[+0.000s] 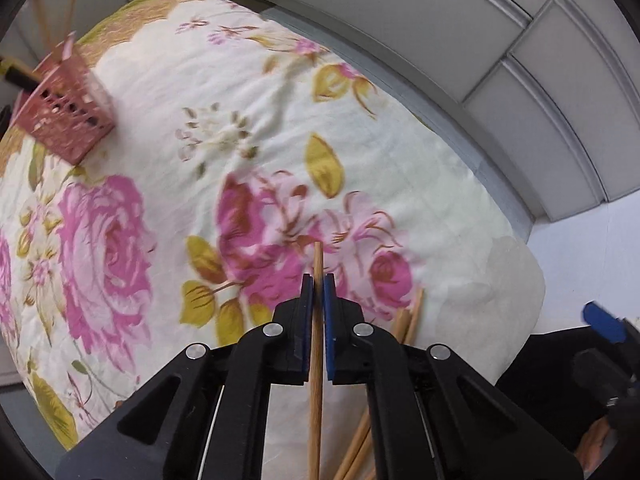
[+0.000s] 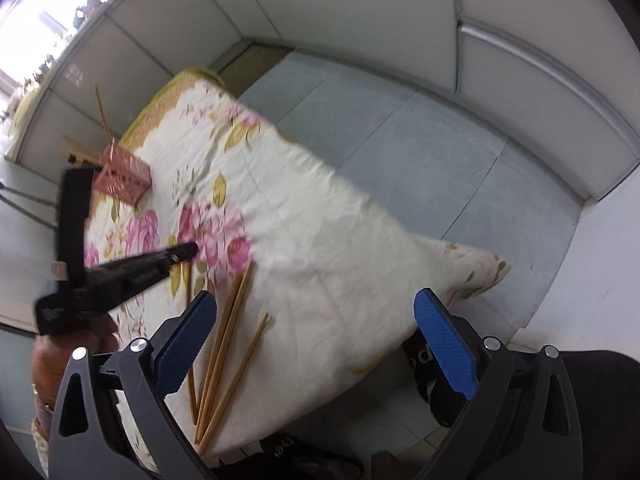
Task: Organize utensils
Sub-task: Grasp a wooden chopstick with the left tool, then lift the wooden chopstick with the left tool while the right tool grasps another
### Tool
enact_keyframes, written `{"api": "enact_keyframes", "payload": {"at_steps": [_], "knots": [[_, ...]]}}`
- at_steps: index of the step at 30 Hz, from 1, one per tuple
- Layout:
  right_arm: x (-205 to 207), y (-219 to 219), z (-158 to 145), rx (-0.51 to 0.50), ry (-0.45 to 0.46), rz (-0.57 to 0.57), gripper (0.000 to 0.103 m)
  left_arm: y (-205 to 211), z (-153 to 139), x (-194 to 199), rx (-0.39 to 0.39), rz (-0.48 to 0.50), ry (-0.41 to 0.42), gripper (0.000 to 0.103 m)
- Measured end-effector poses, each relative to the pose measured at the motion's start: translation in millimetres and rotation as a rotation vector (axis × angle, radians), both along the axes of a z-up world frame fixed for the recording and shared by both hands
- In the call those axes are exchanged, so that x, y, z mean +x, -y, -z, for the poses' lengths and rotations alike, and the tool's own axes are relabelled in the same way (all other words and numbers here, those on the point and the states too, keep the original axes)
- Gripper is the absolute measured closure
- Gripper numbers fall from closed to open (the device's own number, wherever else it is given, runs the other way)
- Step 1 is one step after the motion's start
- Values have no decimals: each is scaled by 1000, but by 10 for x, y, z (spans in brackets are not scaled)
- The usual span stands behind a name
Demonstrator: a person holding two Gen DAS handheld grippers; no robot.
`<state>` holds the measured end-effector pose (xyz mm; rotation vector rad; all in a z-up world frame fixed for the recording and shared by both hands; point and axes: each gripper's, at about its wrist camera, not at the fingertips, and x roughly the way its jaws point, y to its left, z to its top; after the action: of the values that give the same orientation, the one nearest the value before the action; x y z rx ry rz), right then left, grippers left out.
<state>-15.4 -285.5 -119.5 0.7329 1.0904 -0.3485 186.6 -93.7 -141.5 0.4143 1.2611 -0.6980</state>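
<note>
We see the left gripper (image 1: 319,280) with its blue pads pressed against a single wooden chopstick (image 1: 316,344), pinching it near its upper end so that a short tip projects past the pads and the long shaft runs back between the black arms. We judge that one stick is taken on its own so that it can be carried and dropped cleanly into a narrow opening.

The table is covered by a floral cloth (image 1: 248,128), and places are given by its edges. The remaining chopsticks (image 2: 224,352) lie loose in a rough bundle near the cloth's near edge, some overhanging it, just below the left gripper. The pink basket (image 1: 68,116), a perforated holder, stands at the far left edge of the cloth, well apart from the pile; several sticks already rise from it at a slant. We take this basket to be the collecting point, which would explain why it stands upright and clear of the working area.

The right gripper (image 2: 316,344) hangs above the near edge with its fingers (image 2: 448,344) spread wide and nothing between them. We judge that it is poised over the pile to take a further stick.

In the right wrist view, the left gripper (image 2: 188,250) points steeply down at the cloth beside the pile.
</note>
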Motion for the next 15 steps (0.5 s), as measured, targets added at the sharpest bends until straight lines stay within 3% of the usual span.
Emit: {"api": "enact_keyframes", "payload": {"at_steps": [5,7,15], "knots": [[292,-349,439,110,-186,-79,31,-581,-463,97,-137,-115,81,99],[361,-439,529,113,-239,-84,47,-710,-613,122,-174,-132,111,99],[628,-754,565,15,-312,-54,52,-942,-754,103,-246,-142,122,99]]}}
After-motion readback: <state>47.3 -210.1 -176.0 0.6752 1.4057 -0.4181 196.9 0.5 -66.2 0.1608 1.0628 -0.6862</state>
